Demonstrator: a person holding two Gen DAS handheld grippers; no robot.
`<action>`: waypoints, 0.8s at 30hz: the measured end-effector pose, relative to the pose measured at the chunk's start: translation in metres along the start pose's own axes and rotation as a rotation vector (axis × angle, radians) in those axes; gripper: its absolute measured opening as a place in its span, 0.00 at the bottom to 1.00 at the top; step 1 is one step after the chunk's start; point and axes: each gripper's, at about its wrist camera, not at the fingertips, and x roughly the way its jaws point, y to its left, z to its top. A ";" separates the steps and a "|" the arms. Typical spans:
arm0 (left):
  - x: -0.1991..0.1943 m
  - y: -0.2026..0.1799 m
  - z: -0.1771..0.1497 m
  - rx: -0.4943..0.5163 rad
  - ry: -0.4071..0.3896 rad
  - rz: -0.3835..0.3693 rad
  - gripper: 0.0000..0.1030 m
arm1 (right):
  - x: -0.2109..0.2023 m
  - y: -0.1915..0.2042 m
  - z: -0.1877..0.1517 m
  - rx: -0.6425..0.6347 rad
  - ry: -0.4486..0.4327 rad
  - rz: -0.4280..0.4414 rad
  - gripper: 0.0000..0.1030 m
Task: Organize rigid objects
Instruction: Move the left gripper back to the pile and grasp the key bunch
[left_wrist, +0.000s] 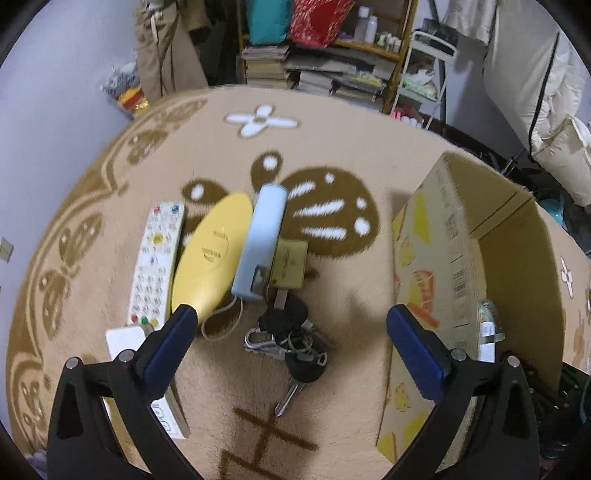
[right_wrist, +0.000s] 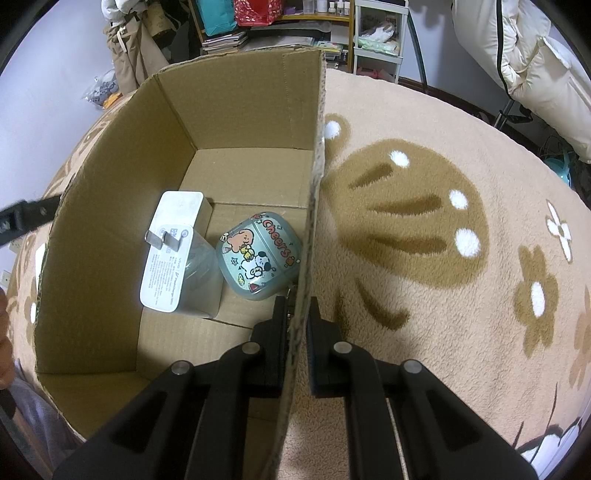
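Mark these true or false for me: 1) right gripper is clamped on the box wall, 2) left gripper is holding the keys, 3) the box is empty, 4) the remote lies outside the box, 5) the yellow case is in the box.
1) True: the right gripper is shut on the cardboard box wall.
2) False: the left gripper is open, above the keys.
3) False: a white charger and a cartoon earbud case lie inside.
4) True: the remote lies on the blanket.
5) False: the yellow case lies beside the remote.
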 end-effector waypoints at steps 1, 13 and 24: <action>0.004 0.001 -0.001 -0.006 0.009 -0.005 0.98 | 0.000 0.000 0.000 0.000 0.000 0.000 0.10; 0.038 0.005 -0.015 -0.009 0.098 -0.002 0.84 | 0.000 0.000 0.000 0.001 0.001 0.002 0.10; 0.053 0.014 -0.021 -0.039 0.151 0.042 0.83 | 0.000 0.000 0.000 0.001 0.001 0.001 0.10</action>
